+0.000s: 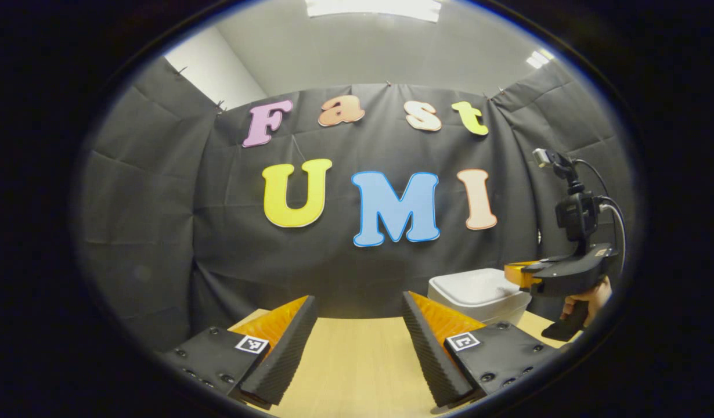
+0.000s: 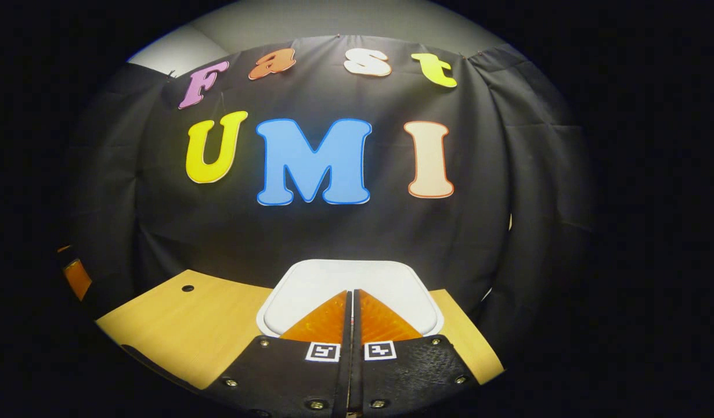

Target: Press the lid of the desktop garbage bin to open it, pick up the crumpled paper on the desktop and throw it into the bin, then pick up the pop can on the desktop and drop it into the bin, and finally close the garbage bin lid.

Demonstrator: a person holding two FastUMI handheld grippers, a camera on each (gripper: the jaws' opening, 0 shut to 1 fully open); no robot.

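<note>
Here, right gripper [image 2: 351,302] directly above the garbage bin [image 2: 310,278], jaws pressed together on nothing, tips over the near half of the white lid [image 2: 386,278]; contact with the lid not certain from either view. Lid flat and closed, so the opening press judged the step in hand. Bin at the far edge of the wooden desktop [image 2: 188,325], just in front of the booth's black cloth wall.

Risks, as judgement: a press landing off the lid's latch area could leave the bin closed; a push angled toward the cloth could slide the light bin back off its spot; closed tips may skid on the smooth lid.

From the left gripper view: right gripper [image 1: 522,276] level above the bin [image 1: 479,290], body roughly horizontal, a hand [image 1: 589,302] wrapped on its grip from below. Left gripper [image 1: 360,313] well to the left of the bin, low over the desktop [image 1: 357,360], jaws wide apart and empty.

Crumpled paper and pop can: position not determinable from these views.
</note>
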